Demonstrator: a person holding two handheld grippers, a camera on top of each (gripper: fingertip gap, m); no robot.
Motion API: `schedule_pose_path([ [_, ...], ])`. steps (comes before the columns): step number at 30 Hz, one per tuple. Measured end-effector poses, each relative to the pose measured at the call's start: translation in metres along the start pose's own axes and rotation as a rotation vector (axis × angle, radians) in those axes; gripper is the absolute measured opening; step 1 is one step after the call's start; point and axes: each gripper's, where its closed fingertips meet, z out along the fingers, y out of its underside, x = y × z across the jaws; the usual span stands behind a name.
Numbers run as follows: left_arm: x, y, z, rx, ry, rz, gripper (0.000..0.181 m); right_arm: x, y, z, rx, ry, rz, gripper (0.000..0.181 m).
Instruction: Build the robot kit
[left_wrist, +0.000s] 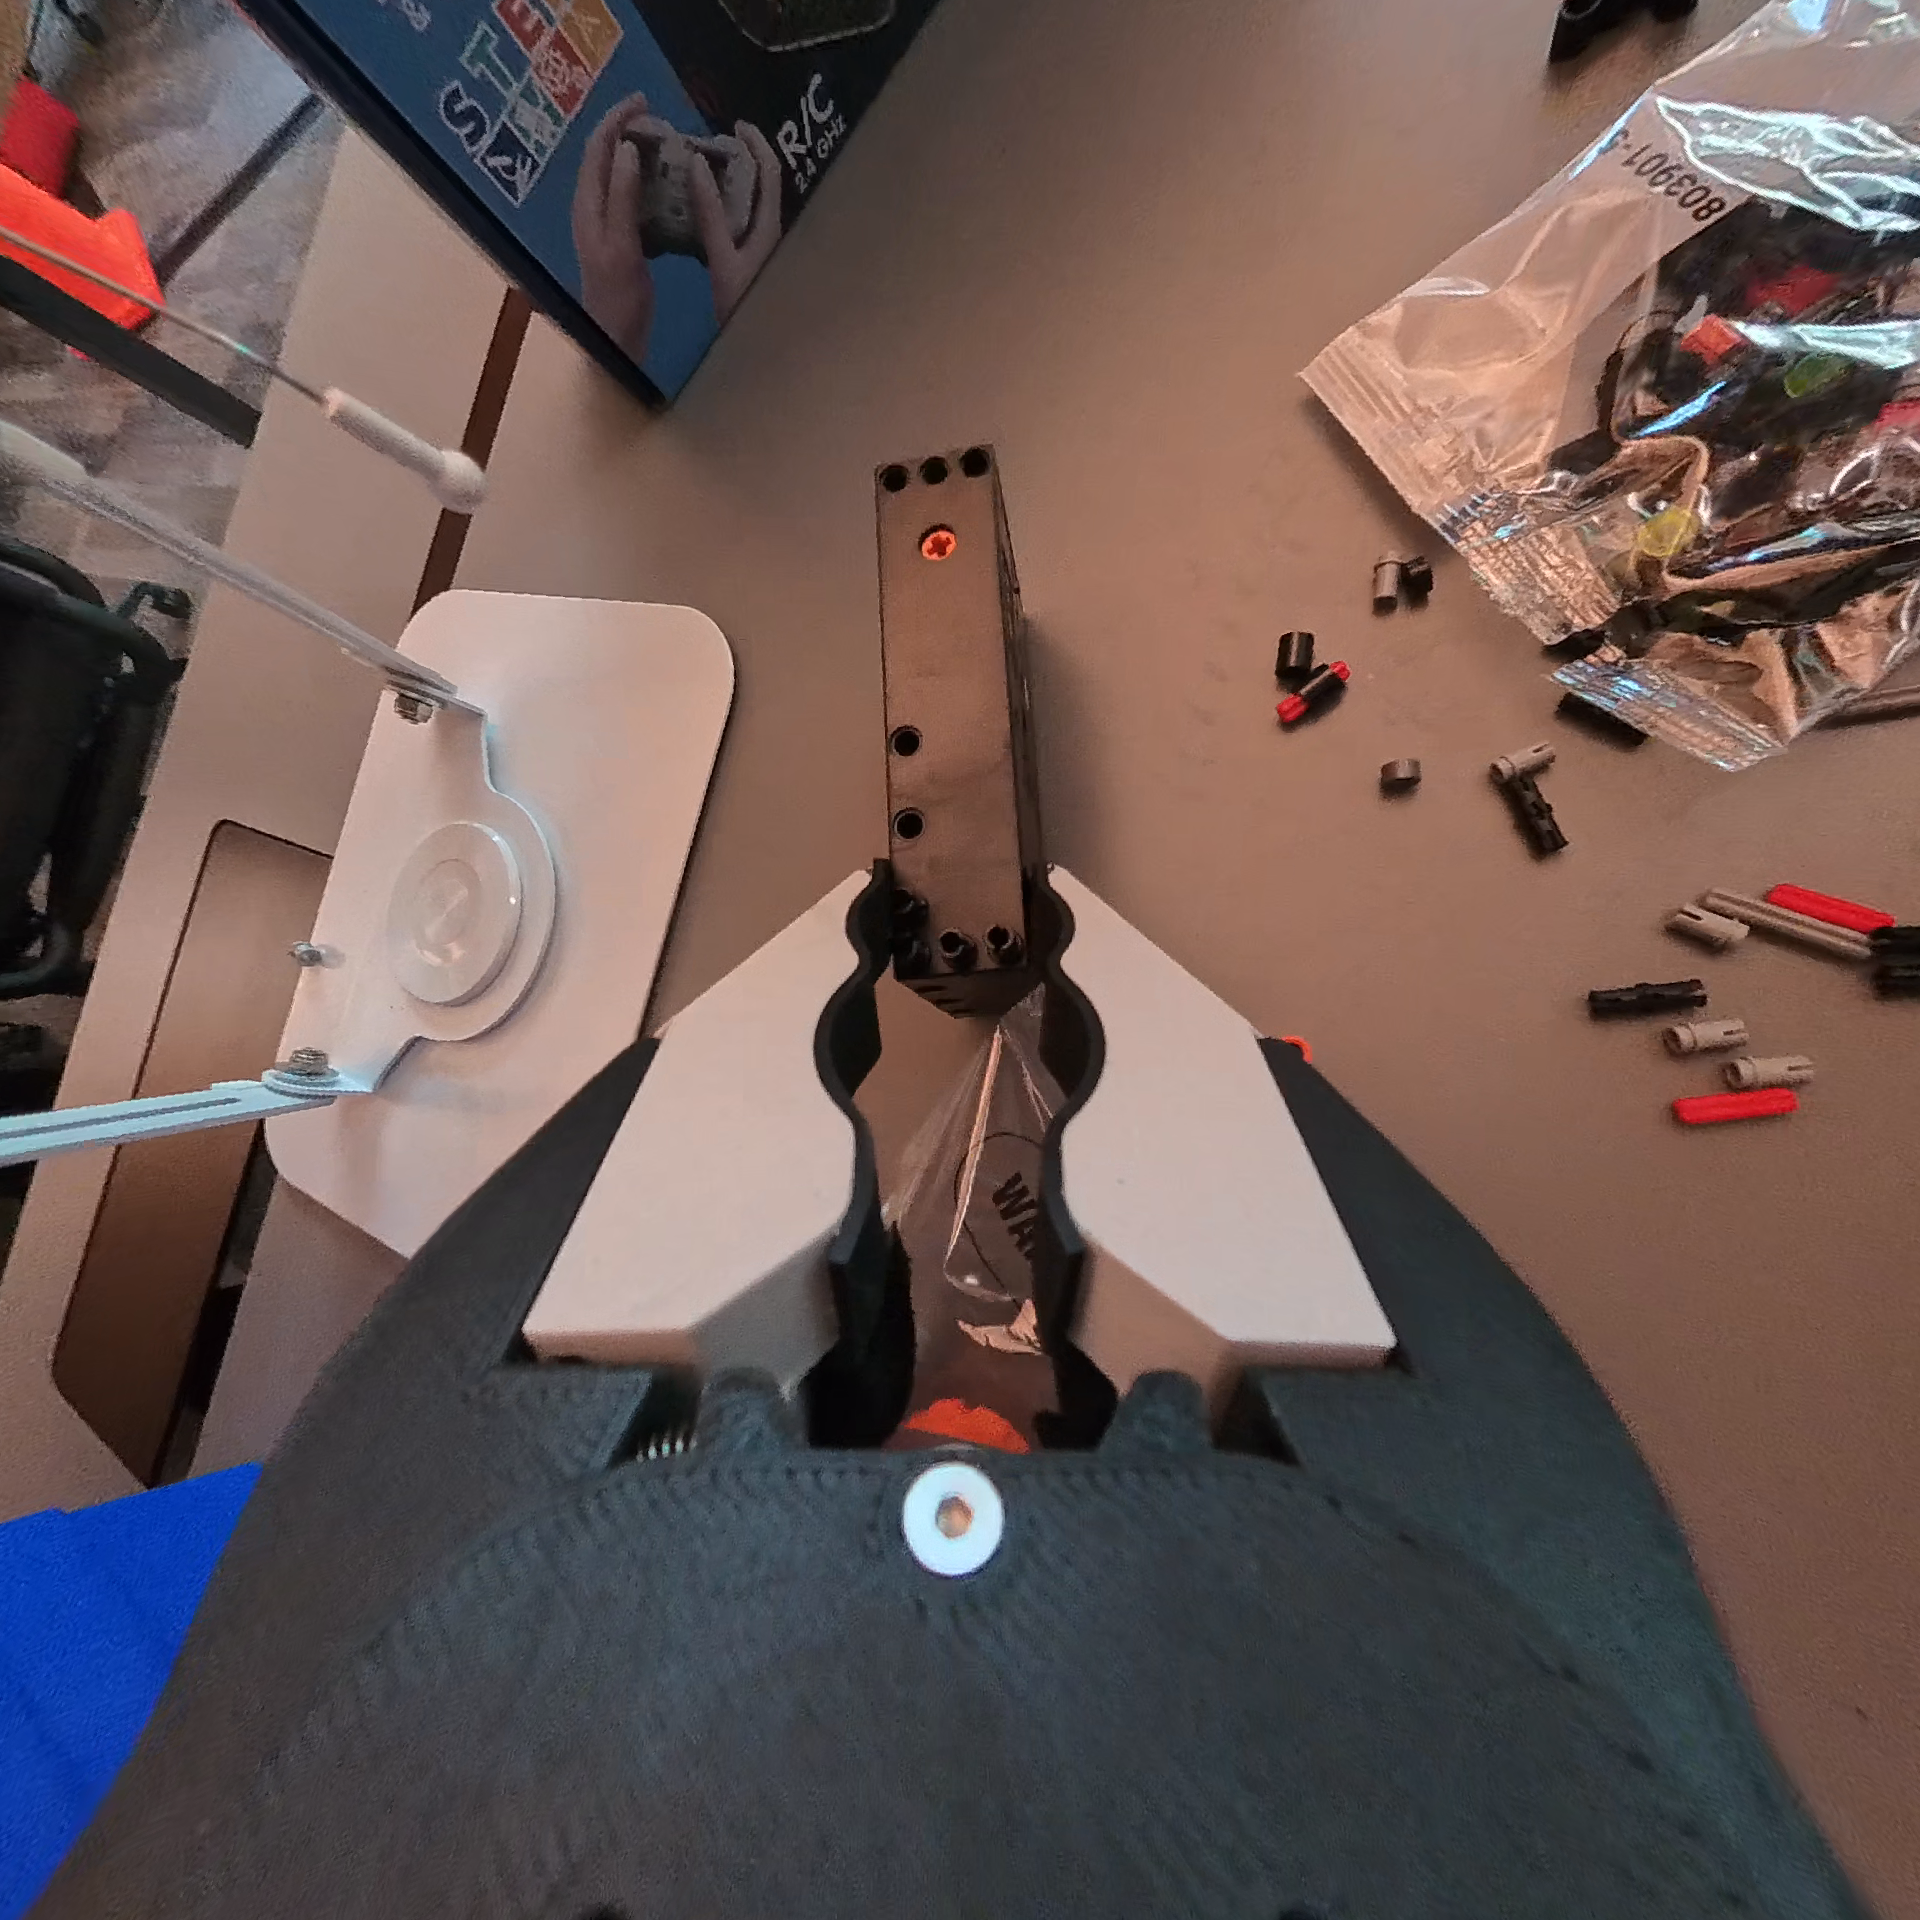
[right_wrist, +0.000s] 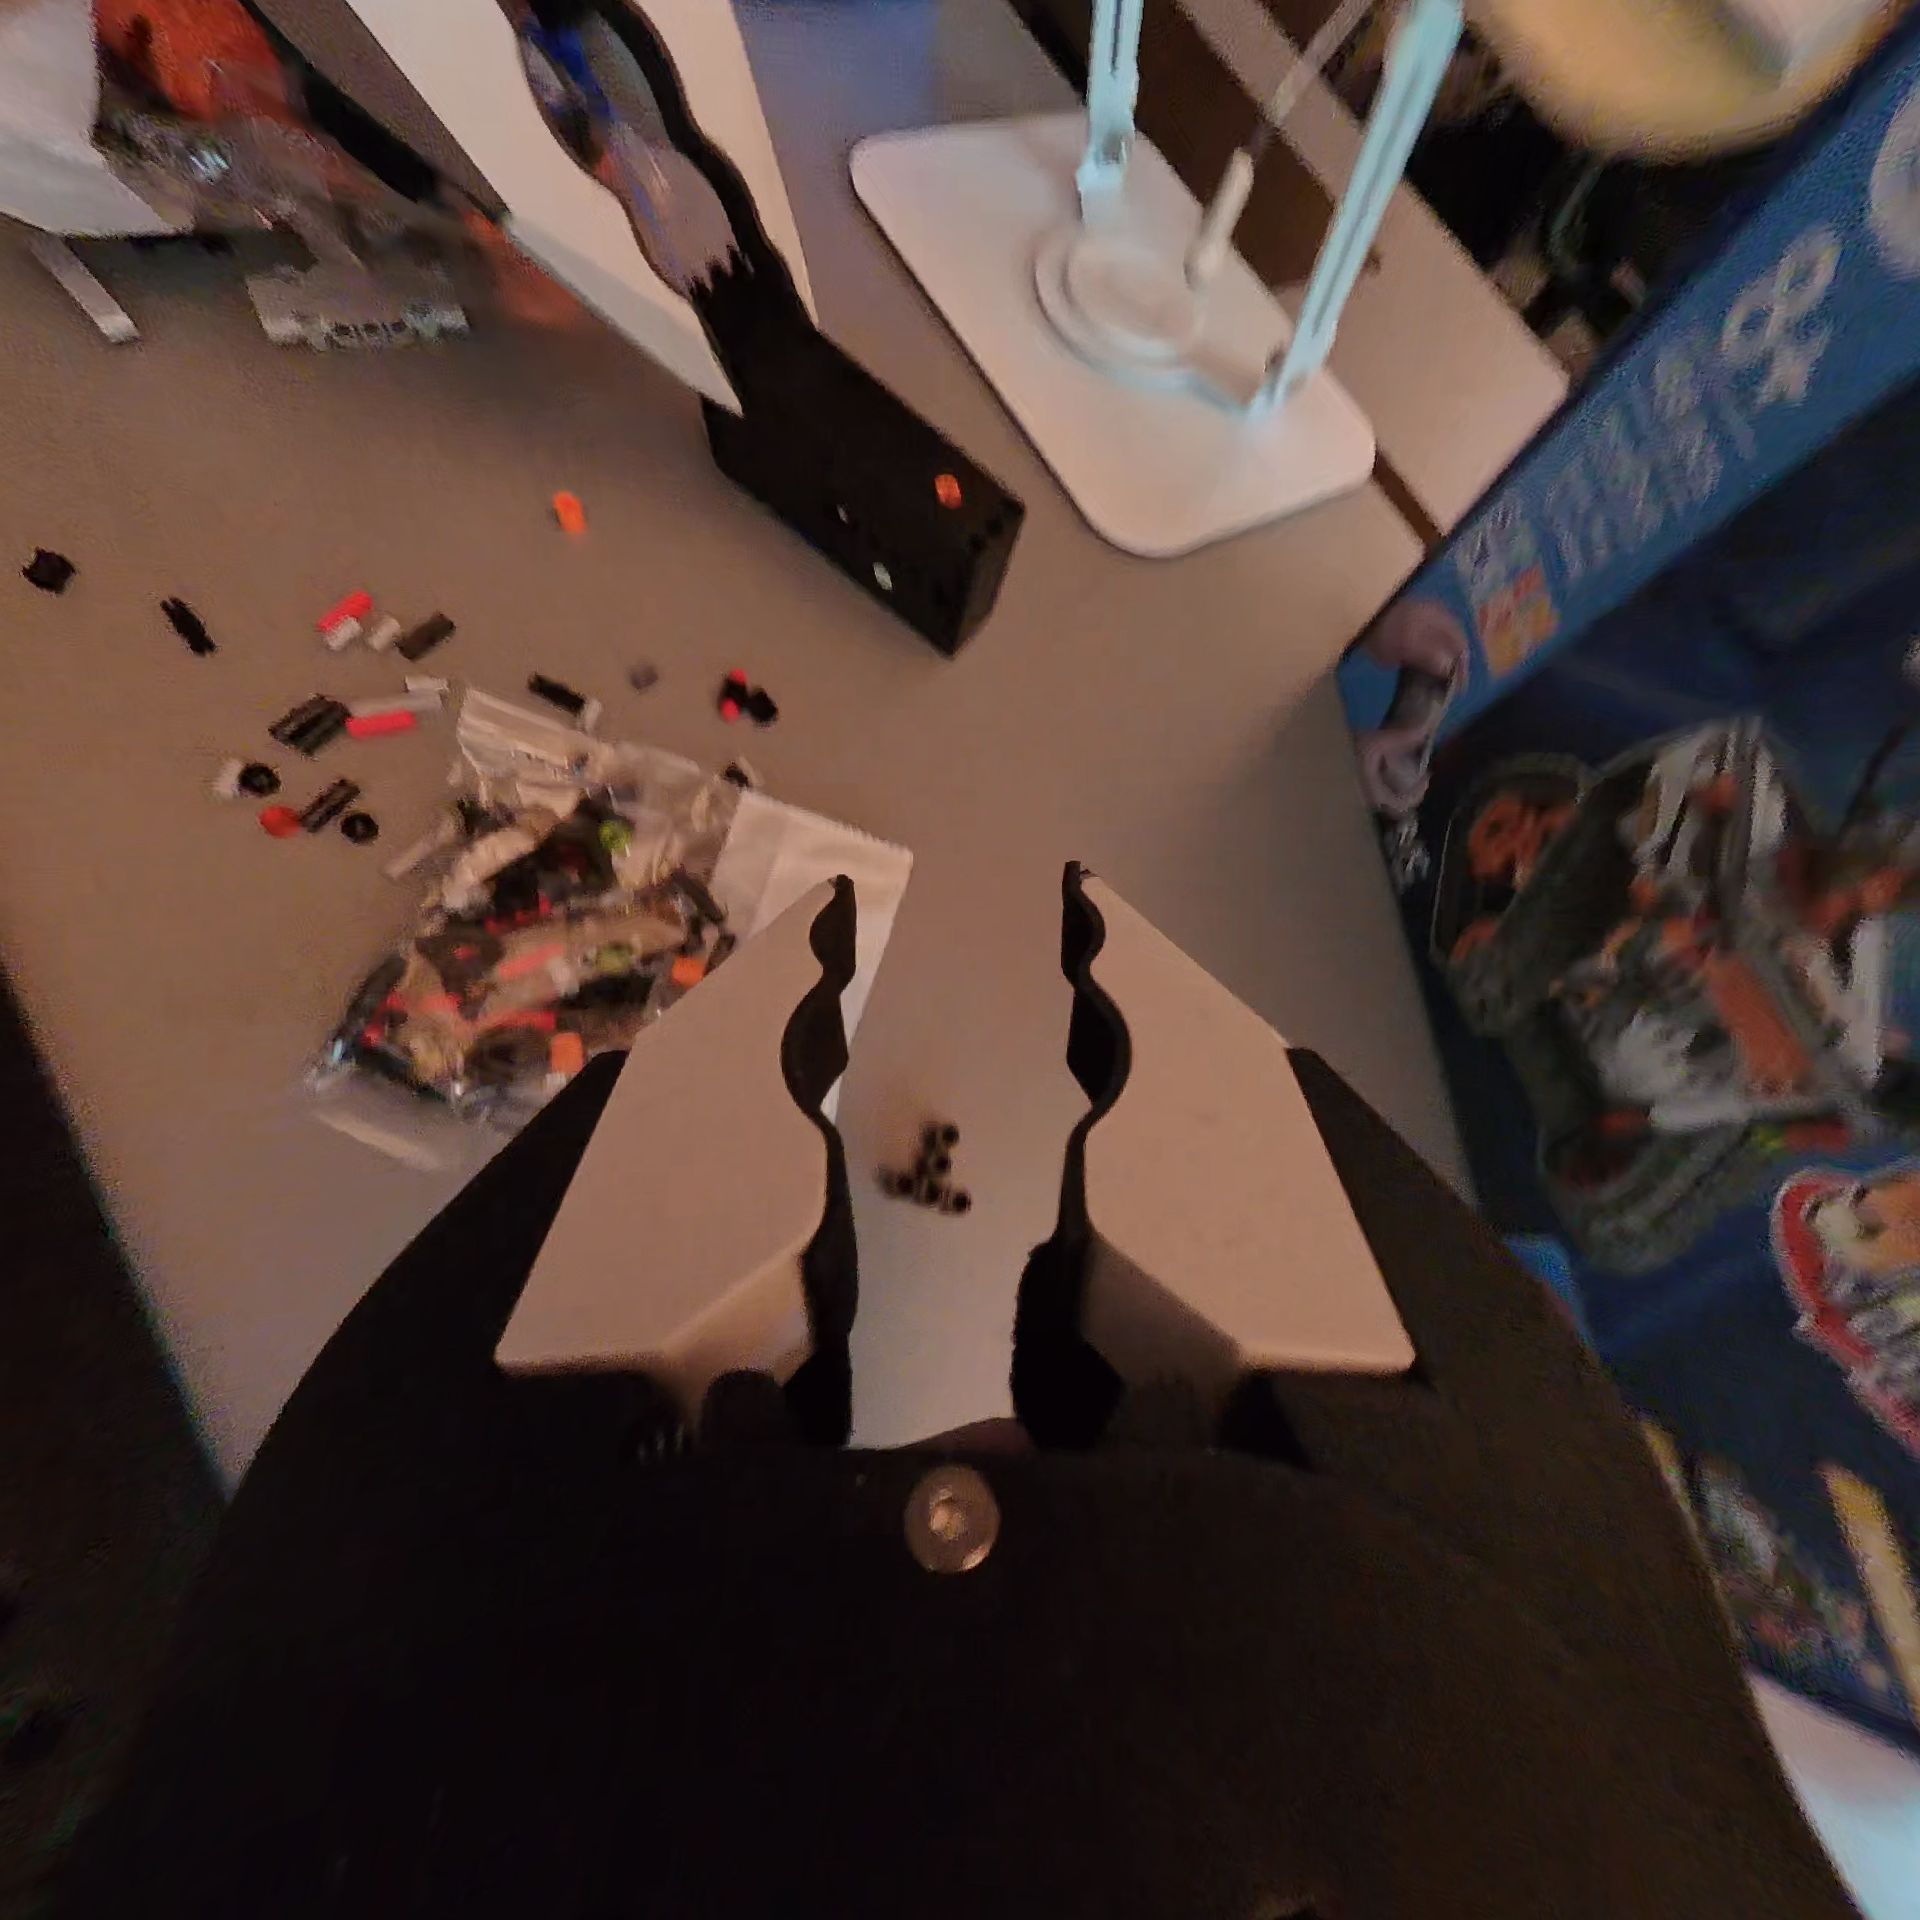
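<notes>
Left wrist view: the left gripper (left_wrist: 961, 914) has its fingers clamped on the near end of a long black block (left_wrist: 951, 707) with holes, which extends away over the tabletop (left_wrist: 1195, 416). A clear bag of parts (left_wrist: 1662, 436) lies far right, with loose pins (left_wrist: 1745, 997) beside it.

Right wrist view: the right gripper (right_wrist: 956, 904) hovers with fingers apart and empty, above small black pieces (right_wrist: 930, 1169). The black block (right_wrist: 873, 499) lies farther off, well apart.

Left gripper (left_wrist: 958, 914) clamped; right gripper (right_wrist: 954, 883) spread, seemingly empty.
</notes>
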Motion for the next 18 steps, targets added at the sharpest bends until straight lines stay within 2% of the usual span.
schedule_pose_path([
  [8, 0.007, -0.027, -0.015, 0.033, -0.019, 0.080, 0.023, -0.028, -0.073, 0.042, 0.099, 0.028, -0.300, 0.044],
  [11, 0.013, -0.044, -0.025, 0.047, -0.040, 0.183, 0.022, -0.037, -0.078, 0.064, 0.056, 0.006, -0.410, 0.047],
  [15, 0.022, -0.059, -0.033, 0.054, -0.039, 0.256, 0.022, -0.048, -0.073, 0.087, 0.011, -0.093, -0.433, 0.046],
  [18, 0.025, -0.066, -0.036, 0.062, -0.023, 0.270, 0.023, -0.046, -0.075, 0.091, 0.030, -0.103, -0.411, 0.029],
])
